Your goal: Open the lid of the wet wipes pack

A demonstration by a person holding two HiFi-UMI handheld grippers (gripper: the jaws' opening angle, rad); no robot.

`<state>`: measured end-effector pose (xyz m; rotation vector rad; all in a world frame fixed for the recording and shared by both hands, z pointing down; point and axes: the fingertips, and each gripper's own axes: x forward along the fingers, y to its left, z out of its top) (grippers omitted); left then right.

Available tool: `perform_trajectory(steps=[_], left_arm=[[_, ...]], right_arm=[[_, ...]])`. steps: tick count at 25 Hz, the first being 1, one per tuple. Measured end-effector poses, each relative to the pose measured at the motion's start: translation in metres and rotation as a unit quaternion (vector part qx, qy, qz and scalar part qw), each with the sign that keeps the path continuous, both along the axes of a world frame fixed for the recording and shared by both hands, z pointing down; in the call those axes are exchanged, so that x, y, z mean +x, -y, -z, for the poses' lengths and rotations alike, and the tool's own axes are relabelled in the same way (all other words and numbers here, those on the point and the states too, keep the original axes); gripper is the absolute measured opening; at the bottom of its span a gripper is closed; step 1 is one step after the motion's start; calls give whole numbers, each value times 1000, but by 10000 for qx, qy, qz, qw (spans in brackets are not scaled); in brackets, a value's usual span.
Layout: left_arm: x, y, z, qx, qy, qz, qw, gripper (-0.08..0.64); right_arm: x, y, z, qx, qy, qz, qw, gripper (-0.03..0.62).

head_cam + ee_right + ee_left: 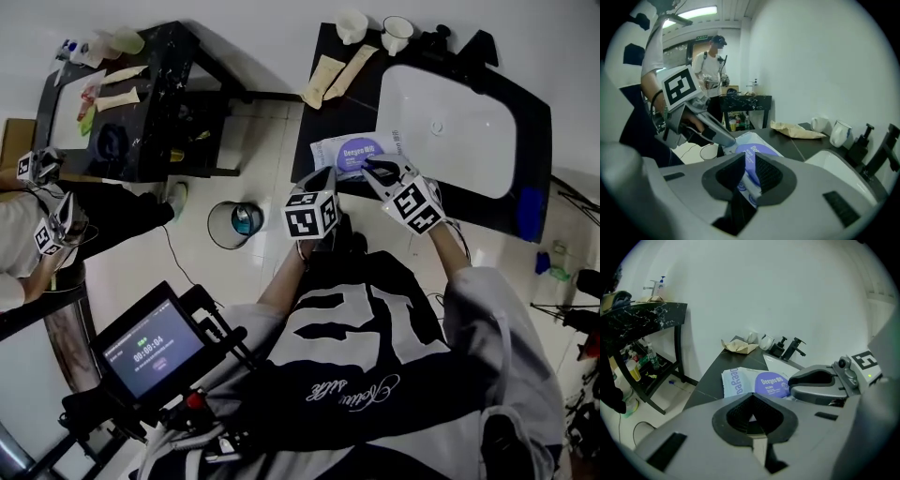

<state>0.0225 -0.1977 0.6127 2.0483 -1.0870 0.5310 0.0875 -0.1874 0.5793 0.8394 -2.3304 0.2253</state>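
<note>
The wet wipes pack, white with a round purple lid, lies flat on the dark counter left of the sink. My right gripper is at the pack's near edge. In the right gripper view its jaws stand nearly together with the pack's edge between them. My left gripper is shut with nothing in it, jaws meeting on a seam. Its tip rests at the pack's left near corner. The lid lies flat.
A white sink with a black faucet fills the counter's right. Two white cups and brown paper bags sit at the back. A bin stands on the floor. A black marble table and another person are to the left.
</note>
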Motion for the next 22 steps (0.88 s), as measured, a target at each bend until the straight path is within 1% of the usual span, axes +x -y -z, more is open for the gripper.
perform_trajectory(steps=[1, 3, 5, 9, 13, 16, 18, 20, 22], left_arm=[[1, -1, -2, 11, 59, -60, 10000, -2], [3, -3, -5, 14, 115, -134, 9998, -2], [5, -5, -6, -25, 88, -125, 9999, -2], [10, -8, -8, -52, 26, -170, 9998, -2], [11, -9, -9, -57, 33, -187, 9998, -2], [13, -11, -8, -8, 107, -211, 9997, -2], [15, -11, -9, 51, 194, -275, 9994, -2], [16, -10, -11, 108, 251, -322, 9991, -2], [15, -9, -14, 167, 272, -354, 9989, -2]], right_arm=[[-1, -1, -2, -27, -133, 168, 9998, 71], [-3, -4, -5, -53, -375, 460, 9982, 71], [-4, -7, -8, -24, -624, 788, 9949, 71], [-6, -16, -14, 125, -1154, 1626, 9798, 71], [-9, -20, -17, 220, -1511, 2187, 9638, 71], [-10, -23, -19, 256, -1665, 2423, 9555, 72], [-10, -22, -21, 283, -1709, 2508, 9524, 72], [-10, -21, -23, 276, -1727, 2522, 9517, 71], [-11, -19, -25, 171, -1709, 2479, 9534, 64]])
